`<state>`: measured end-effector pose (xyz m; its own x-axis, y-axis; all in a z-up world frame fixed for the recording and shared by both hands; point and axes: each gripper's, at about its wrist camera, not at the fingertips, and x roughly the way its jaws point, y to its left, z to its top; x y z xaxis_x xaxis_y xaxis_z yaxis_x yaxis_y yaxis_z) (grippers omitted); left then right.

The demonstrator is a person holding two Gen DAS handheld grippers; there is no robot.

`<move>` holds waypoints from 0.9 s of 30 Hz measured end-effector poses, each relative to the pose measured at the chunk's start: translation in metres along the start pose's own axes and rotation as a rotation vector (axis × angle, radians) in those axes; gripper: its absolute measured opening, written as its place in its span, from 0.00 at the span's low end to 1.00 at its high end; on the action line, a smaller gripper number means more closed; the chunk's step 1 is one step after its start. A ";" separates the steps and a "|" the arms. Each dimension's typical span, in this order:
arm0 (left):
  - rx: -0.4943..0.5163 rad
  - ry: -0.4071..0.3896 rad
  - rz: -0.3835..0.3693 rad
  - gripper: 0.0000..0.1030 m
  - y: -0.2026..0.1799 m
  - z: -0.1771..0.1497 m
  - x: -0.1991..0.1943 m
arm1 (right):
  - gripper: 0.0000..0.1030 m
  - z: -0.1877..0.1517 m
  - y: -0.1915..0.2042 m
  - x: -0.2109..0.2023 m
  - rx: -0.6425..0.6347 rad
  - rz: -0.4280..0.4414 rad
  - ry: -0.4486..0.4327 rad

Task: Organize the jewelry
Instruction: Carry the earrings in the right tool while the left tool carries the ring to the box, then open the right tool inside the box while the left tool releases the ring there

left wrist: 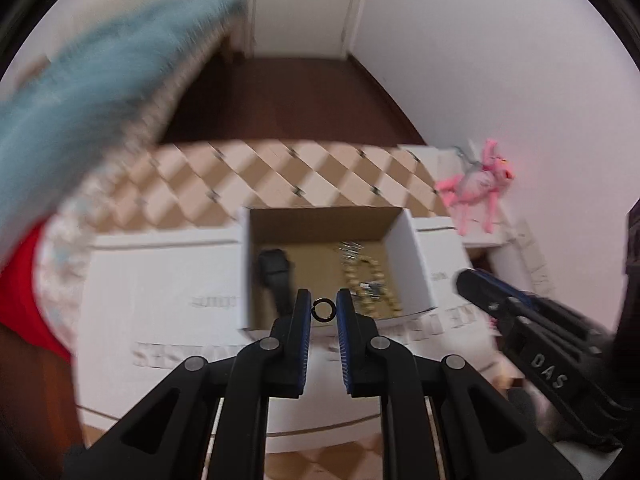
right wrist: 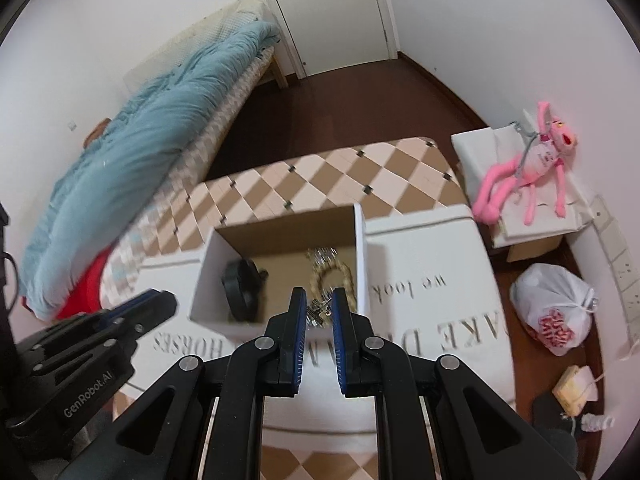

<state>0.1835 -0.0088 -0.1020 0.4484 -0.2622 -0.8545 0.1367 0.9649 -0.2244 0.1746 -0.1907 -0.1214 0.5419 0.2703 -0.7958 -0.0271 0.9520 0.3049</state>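
Left view smeared at the edges — quilt (right wrist: 132,152) reads clearly only in the right view. Box (right wrist: 362,248) open on a lettered white cloth (right wrist: 432,304), holding a black strap (right wrist: 240,288) and a beaded chain (right wrist: 332,276); chain partly hidden behind fingers. Pink toy (right wrist: 532,168) and a tied bag (right wrist: 556,312) off to the right. Left gripper (left wrist: 324,308) narrow, pinching a small dark ring (left wrist: 322,308) over the box's near edge. Right gripper (right wrist: 318,308) narrow, clamped on a small silvery piece (right wrist: 318,312) — too blurred to identify.
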 end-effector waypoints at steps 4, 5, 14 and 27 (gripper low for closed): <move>-0.092 0.094 -0.108 0.10 0.017 0.032 0.033 | 0.13 0.023 -0.010 0.025 0.063 0.090 0.067; -0.100 0.108 -0.117 0.10 0.019 0.038 0.038 | 0.13 0.029 -0.012 0.033 0.079 0.107 0.087; -0.105 0.194 -0.063 0.17 0.025 0.085 0.065 | 0.17 0.050 -0.013 0.095 0.104 0.127 0.283; -0.058 0.072 0.202 0.86 0.047 0.051 0.043 | 0.64 0.046 -0.013 0.065 -0.019 -0.121 0.192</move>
<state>0.2541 0.0245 -0.1251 0.3971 -0.0637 -0.9155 -0.0011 0.9976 -0.0699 0.2484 -0.1925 -0.1532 0.3720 0.1743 -0.9117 0.0117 0.9812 0.1924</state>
